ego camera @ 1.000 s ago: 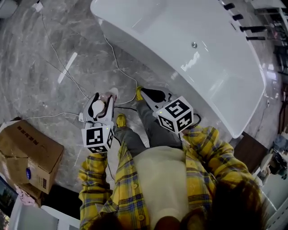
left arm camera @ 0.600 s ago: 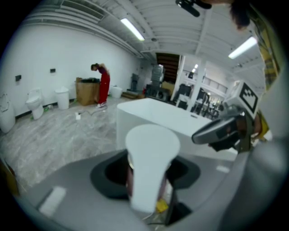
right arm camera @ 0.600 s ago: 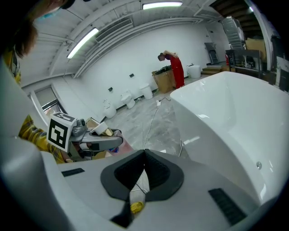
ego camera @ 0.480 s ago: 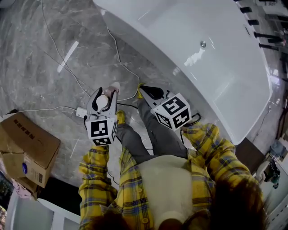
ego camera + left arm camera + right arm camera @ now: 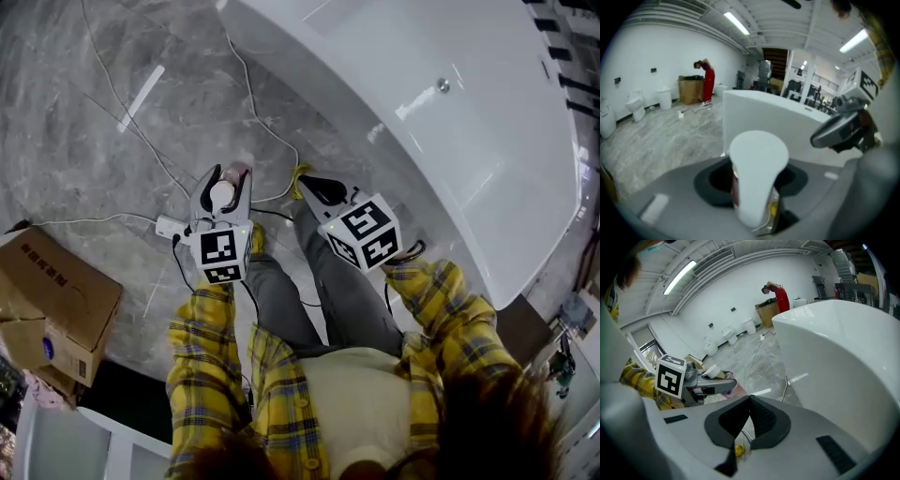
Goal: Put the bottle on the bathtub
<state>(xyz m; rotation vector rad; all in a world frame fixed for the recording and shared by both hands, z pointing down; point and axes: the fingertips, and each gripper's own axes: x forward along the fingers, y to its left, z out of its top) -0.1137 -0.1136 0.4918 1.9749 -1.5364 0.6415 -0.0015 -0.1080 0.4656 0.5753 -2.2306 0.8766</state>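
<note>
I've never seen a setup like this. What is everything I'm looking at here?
Bathtub: one, white, upper right beside the person.
Bottle: one, white cap, clamped in the left tongs.
Cardboard box: one, brown, floor at left.
Cables: several, white, across the grey floor.
Power strip: one, white, floor among the cables.
Left tongs: grey, shut on the bottle.
Right tongs: grey, shut, empty.
</note>
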